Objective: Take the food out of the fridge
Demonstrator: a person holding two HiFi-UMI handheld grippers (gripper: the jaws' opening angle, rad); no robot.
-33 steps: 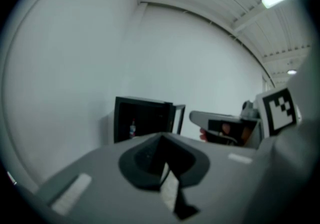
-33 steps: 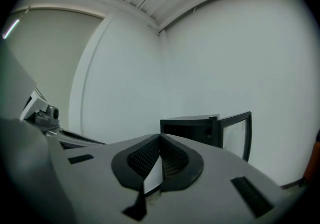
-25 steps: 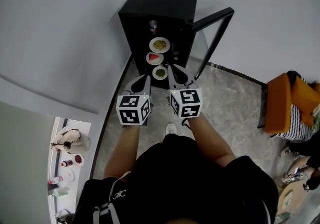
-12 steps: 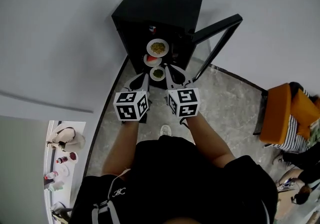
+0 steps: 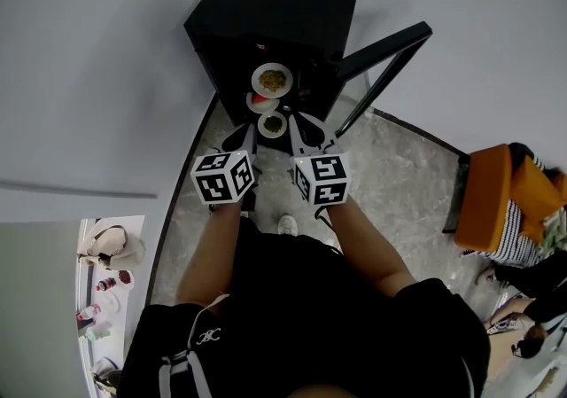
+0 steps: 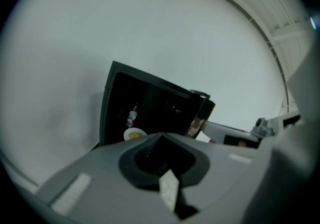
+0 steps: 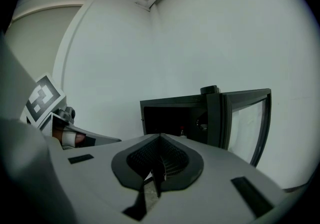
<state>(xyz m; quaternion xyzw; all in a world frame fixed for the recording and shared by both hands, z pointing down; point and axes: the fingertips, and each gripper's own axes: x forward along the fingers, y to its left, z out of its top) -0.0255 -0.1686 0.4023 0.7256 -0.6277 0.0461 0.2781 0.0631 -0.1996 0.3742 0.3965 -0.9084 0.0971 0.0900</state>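
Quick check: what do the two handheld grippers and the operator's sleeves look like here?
The left gripper and right gripper match: light grey moulded bodies, two jaws tapering to a point, dark pads inside. Each carries a white cube with black square markers. No cables visible. The operator wears a black short-sleeved top.

Plates [image 5: 271,81] inside fridge [image 5: 266,6], door [image 5: 383,64] right

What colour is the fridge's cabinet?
Black. The fridge shows it best in the head view, standing against the pale wall.
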